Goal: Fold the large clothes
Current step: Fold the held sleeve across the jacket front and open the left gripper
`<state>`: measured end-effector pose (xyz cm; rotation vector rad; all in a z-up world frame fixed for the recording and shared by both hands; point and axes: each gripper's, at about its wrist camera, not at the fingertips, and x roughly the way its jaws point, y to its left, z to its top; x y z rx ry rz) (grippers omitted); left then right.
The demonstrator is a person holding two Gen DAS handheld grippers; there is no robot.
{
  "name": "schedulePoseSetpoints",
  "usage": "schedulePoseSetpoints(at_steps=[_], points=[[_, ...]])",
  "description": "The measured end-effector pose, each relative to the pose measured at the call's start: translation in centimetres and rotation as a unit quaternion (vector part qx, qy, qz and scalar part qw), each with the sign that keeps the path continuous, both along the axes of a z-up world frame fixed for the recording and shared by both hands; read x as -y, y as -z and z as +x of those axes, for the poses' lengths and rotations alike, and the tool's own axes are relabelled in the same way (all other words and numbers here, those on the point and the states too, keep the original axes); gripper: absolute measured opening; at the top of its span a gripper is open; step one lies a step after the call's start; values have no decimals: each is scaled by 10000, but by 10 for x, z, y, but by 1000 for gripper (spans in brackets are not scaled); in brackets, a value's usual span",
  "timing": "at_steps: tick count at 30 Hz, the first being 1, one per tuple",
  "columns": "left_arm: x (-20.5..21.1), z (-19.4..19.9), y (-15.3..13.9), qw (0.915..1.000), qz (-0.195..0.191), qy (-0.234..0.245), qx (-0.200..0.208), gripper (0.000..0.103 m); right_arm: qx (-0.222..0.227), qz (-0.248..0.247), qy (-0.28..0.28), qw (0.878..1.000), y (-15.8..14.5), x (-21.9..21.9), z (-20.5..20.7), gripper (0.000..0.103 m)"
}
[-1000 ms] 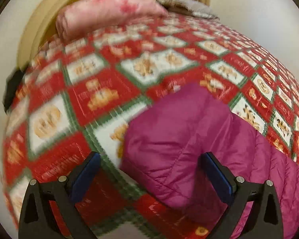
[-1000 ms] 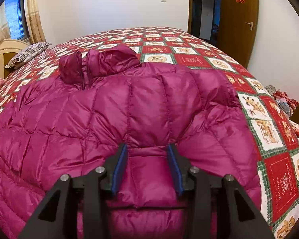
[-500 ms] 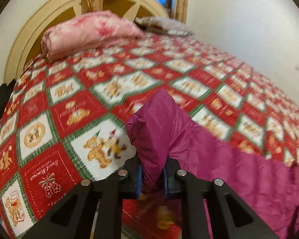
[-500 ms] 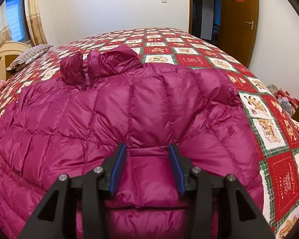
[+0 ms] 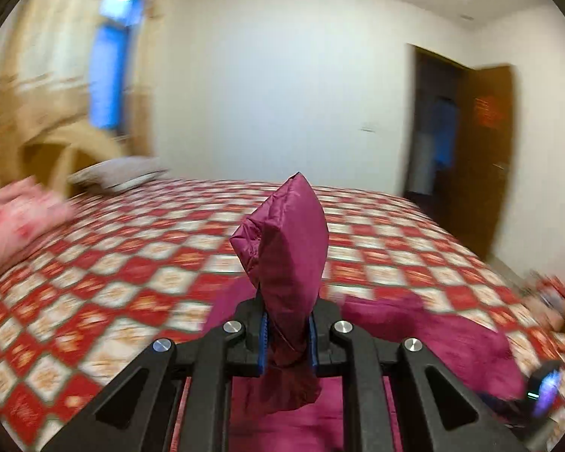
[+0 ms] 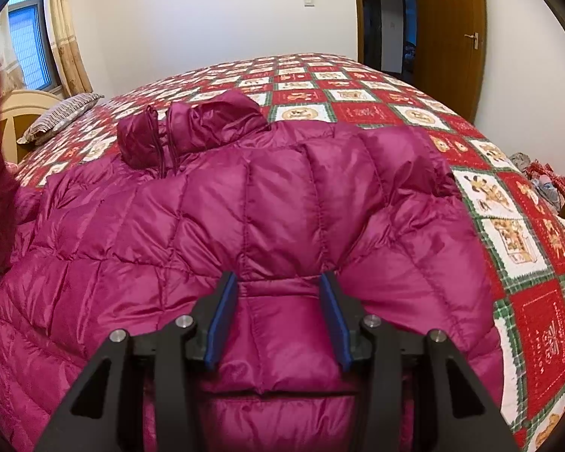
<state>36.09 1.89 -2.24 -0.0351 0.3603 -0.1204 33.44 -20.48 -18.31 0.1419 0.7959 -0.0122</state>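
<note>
Your left gripper [image 5: 285,337] is clamped tight on a bunched end of the magenta puffer jacket [image 6: 267,203], prob a sleeve end. The fabric pokes up past the blue pads [image 5: 261,341] in a puffy peak. Whole left view is smeared w/ blur, so detail beyond the fingers is soft. More jacket trails below and to the right of that grip, over the quilt [image 5: 94,263].

Your right gripper [image 6: 277,324] sits low at the near edge of the jacket, a quilted panel lying between its blue pads [image 6: 220,324]. Jaws stand partway apart w/ the fabric filling the gap; can't tell if they really pinch it.

Jacket lies spread across the bed, collar [image 6: 192,128] at the far side, zip open at the neck. At left edge of the right view a blurred magenta bit hangs raised.

Further back: striped pillow [image 6: 60,116] by the cream headboard [image 6: 17,109], pink pillow [image 5: 15,222], then curtain [image 6: 66,34], window and brown door [image 6: 448,34].
</note>
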Motion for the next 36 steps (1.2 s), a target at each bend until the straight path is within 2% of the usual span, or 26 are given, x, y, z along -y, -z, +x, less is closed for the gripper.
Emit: schedulePoseSetpoints(at_steps=[3,7,12,16,18,19,21,23,25,28,30,34,35,36], points=[[63,-8,16,9981,346,518,23,16,32,121,-1,9999,0,3,-1,49],[123,-15,53,9931,633,961,-243,16,83,337,-6,9994,0,9,-1,49],[151,-8,98,9883,679,1116,-783,16,130,538,-9,9985,1,12,-2,49],[145,-1,120,9821,336,1360,-1261,24,149,627,-8,9979,1,15,-3,49],[144,-1,126,9754,175,1565,-1543,47,141,627,-3,9979,0,14,-2,49],[142,-3,126,9735,125,1616,-1614,54,136,614,0,9980,0,14,-2,49],[136,-14,123,9747,41,1619,-1538,78,130,601,2,9981,0,14,-2,49],[129,-31,116,9772,-67,1658,-1326,85,128,602,3,9981,0,14,-2,49],[124,-40,109,9777,-119,1714,-1209,87,125,591,5,9982,0,14,-2,49],[118,-53,103,9800,8,1594,-1190,87,98,529,9,9986,0,13,-1,50],[110,-58,99,9828,80,1435,-1159,87,37,508,-51,9987,0,11,1,55],[71,-68,98,9857,62,1141,-1238,87,-200,89,-283,9994,-12,5,-8,58],[58,-71,98,9862,57,1067,-1261,87,-182,48,-310,9993,-16,7,-16,60],[38,-76,99,9875,51,968,-1246,87,-122,50,-329,9994,-23,9,-28,68]])
